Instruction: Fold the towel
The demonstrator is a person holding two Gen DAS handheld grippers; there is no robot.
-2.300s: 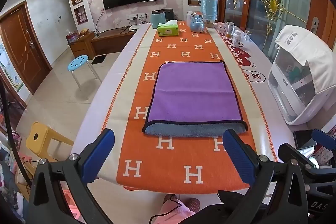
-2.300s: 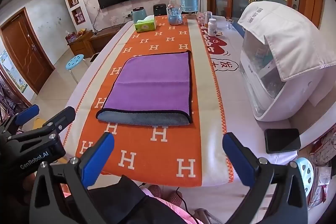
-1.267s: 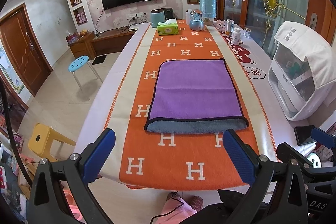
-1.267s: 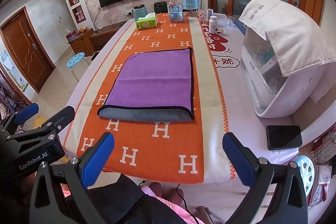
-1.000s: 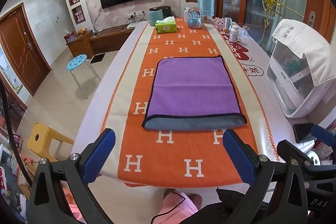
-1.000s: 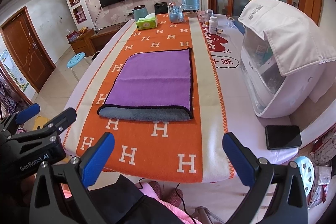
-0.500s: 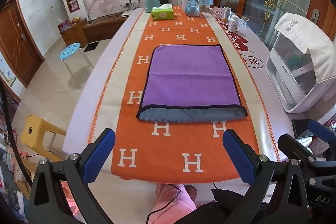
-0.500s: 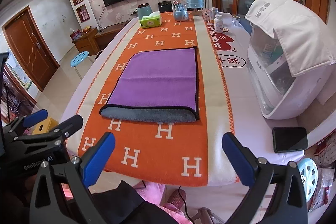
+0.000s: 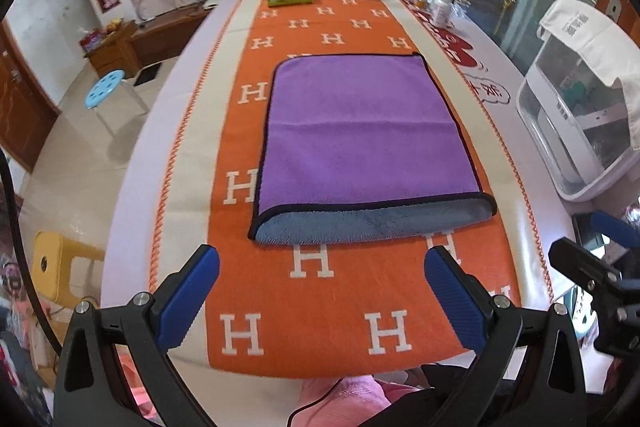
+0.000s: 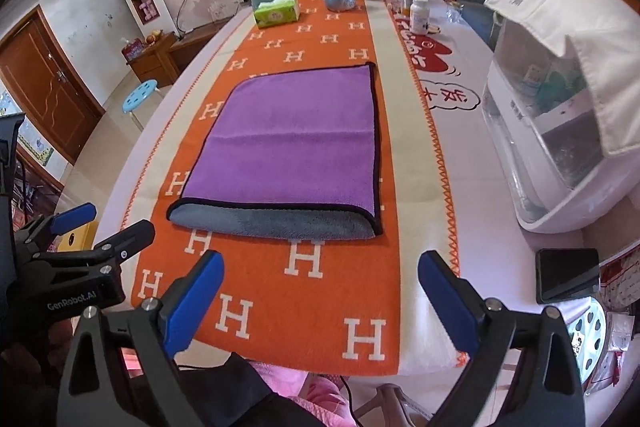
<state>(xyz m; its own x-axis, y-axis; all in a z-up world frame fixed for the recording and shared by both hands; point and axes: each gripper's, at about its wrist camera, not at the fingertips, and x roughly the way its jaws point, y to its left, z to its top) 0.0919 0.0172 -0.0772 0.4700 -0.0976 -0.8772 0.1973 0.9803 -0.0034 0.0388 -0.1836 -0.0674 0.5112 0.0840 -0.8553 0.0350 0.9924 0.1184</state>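
Since the towel (image 9: pixel 366 147) lies once-folded on the surface (image 9: pixel 340 291), I hold both claws, left (image 9: pixel 320 291) and right (image 10: pixel 318 295), wide open and empty before its near edge.

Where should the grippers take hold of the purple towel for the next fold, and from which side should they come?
Take the purple towel at its two near corners, where the grey underside shows along the near edge. Probably come from the near side, low over the orange runner: the left gripper to the left corner, the right gripper to the right one. Both are open, short of the towel.
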